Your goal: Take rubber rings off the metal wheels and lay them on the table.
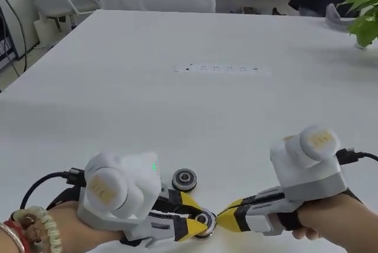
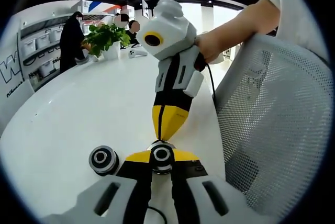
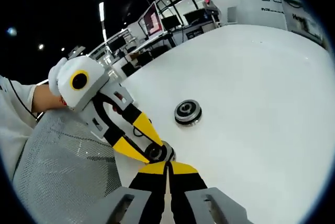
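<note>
**Two grippers meet on one wheel at the near edge of the table**

Nearest, low in the head view: left gripper (image 2: 161,156), jaws clamped from both sides on a small metal wheel, the held wheel (image 2: 161,152), yellow tips hugging its rim. Holds it just above or on the white table (image 1: 177,111); cannot tell which.

Facing it from the other side: right gripper (image 3: 167,165), jaws drawn together to a thin seam, tips pressed against the rim of the held wheel. Cannot tell whether any rubber sits pinched between them.

Just beside the left gripper, slightly farther out on the table: a second wheel (image 1: 184,178), lying flat, apart from both grippers, with a dark rubber ring (image 3: 187,122) still around its rim and a bright hub in the middle.

On the person's left wrist: a beaded bracelet (image 1: 32,222).

Well beyond, mid-table: a white power strip (image 1: 221,68), flat and parallel to the far edge. At the far right corner: a green plant (image 1: 365,16).

Behind the grippers, in both gripper views: the grey mesh chair (image 2: 272,130), close to the person.
</note>
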The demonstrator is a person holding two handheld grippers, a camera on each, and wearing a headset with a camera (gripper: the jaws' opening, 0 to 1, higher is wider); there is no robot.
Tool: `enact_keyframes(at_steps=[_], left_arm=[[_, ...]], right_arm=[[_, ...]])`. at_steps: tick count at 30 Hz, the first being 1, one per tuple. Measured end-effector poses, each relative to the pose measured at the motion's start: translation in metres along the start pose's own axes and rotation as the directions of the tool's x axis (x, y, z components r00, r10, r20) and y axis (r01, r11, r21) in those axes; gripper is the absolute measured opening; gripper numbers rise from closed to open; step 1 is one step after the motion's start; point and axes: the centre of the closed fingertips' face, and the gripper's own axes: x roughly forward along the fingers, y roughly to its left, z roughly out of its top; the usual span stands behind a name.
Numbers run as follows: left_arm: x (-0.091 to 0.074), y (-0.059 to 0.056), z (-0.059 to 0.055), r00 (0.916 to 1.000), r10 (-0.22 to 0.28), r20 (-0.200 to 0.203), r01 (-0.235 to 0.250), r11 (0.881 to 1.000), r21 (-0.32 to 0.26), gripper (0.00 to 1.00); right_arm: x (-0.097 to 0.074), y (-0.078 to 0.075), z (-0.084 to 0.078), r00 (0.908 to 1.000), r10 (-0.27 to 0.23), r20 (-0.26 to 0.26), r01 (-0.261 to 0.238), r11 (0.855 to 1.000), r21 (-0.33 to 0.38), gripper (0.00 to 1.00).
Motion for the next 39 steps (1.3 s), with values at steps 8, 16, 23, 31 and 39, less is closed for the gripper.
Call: enact_keyframes(at_steps=[8,16,23,31,39], left_arm=[[0.0,0.0,0.0,1.0,0.0,0.002,0.0,1.0,0.0,0.07],[0.0,0.0,0.0,1.0,-0.001,0.0,0.001,1.0,0.002,0.07],[0.0,0.0,0.0,1.0,0.0,-0.002,0.0,1.0,0.005,0.07],[0.0,0.001,0.0,1.0,0.002,-0.002,-0.002,1.0,0.003,0.07],[0.001,0.001,0.0,1.0,0.003,-0.003,-0.003,1.0,0.006,0.07]], right_arm=[[0.002,0.001,-0.001,1.0,0.0,0.0,0.0,1.0,0.01,0.0],[0.001,0.005,-0.001,1.0,0.001,-0.004,-0.001,0.998,0.056,0.0],[0.002,0.006,0.001,0.9999,-0.011,-0.009,0.011,0.999,0.031,0.0],[0.003,0.008,0.003,0.9999,-0.013,-0.007,0.013,1.0,0.015,0.0],[0.003,0.01,0.005,0.9999,-0.01,-0.005,0.01,1.0,0.011,0.0]])
